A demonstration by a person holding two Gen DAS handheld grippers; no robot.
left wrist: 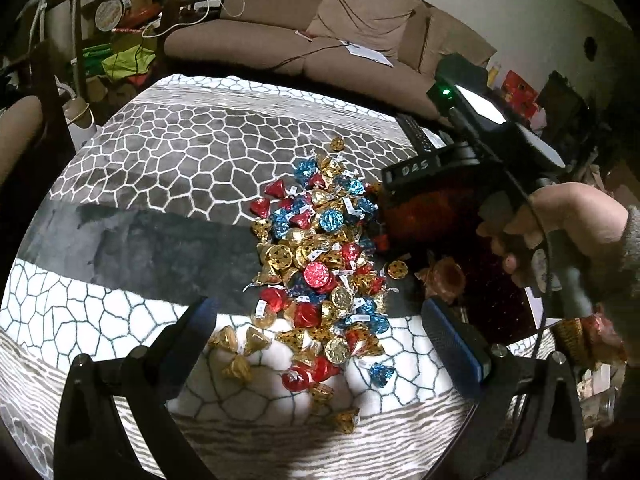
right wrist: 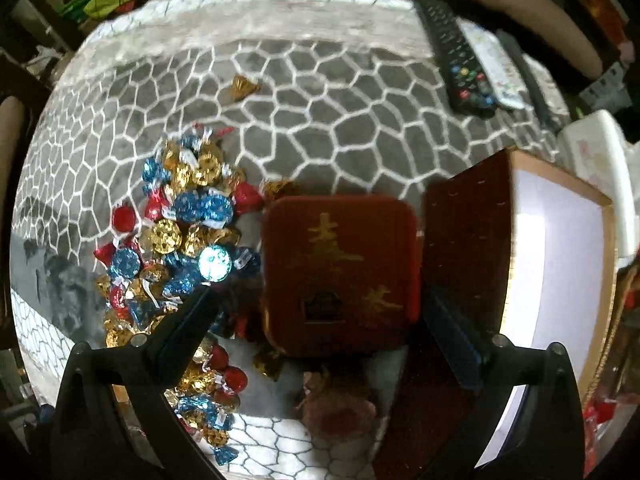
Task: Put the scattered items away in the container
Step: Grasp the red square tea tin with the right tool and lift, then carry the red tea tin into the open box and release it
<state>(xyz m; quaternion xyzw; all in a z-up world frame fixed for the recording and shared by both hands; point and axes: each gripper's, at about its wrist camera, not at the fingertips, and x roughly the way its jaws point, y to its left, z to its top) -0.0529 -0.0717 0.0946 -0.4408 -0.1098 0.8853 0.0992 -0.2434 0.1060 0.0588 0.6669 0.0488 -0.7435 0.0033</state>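
Left wrist view: spread left claw (left wrist: 316, 322) straddles the candy pile (left wrist: 320, 252), touching none.

Sweets (right wrist: 180, 248): heaped on blanket (right wrist: 320, 120), left of box (right wrist: 340, 272)
Remotes (right wrist: 460, 60): far right
Sofa (left wrist: 320, 40): behind blanket

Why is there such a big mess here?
A heap of foil candies is spilled across the blanket instead of sitting in a box. One gold candy lies alone, away from the heap. The red box between the right claw's open fingers holds none that I can see.
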